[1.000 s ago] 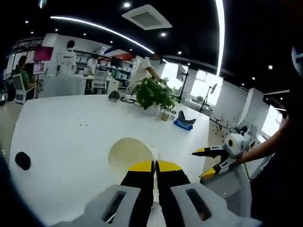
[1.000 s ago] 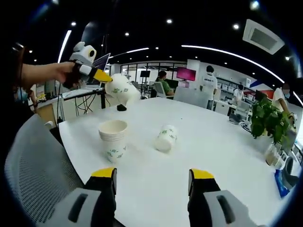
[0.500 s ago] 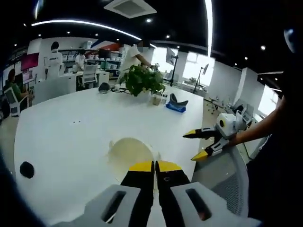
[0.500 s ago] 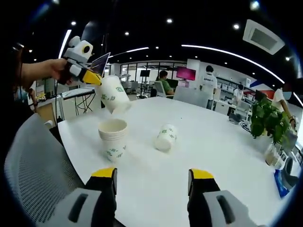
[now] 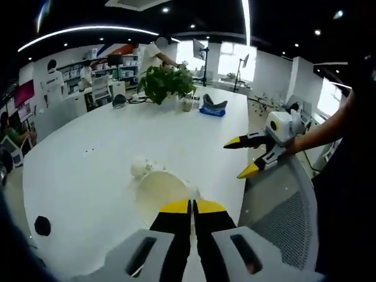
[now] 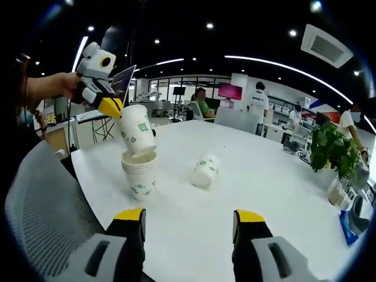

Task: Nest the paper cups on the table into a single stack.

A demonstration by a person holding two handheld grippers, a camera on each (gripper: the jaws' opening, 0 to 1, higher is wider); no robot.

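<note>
In the right gripper view my left gripper [image 6: 110, 107] is shut on the rim of a white paper cup [image 6: 136, 130] with a green logo, held almost upright just above a stack of nested cups [image 6: 140, 173] near the table's left edge. Another cup [image 6: 205, 170] lies on its side on the white table [image 6: 282, 194], right of the stack. In the left gripper view the held cup's open mouth [image 5: 161, 191] sits just past my shut left gripper [image 5: 192, 205], and the lying cup [image 5: 141, 170] shows beyond it. My right gripper [image 6: 188, 218] stands open and empty; it appears at the right [image 5: 245, 156] too.
A grey mesh chair [image 6: 41, 211] stands at the table's near edge. A potted plant [image 6: 335, 150] and a blue object [image 5: 213, 108] sit at the far side. A black round item [image 5: 42, 225] lies on the table. Several people stand among desks behind.
My left gripper has swung the held cup from tilted to nearly upright and lowered it to just above the stack. The right gripper has stayed still and open.
</note>
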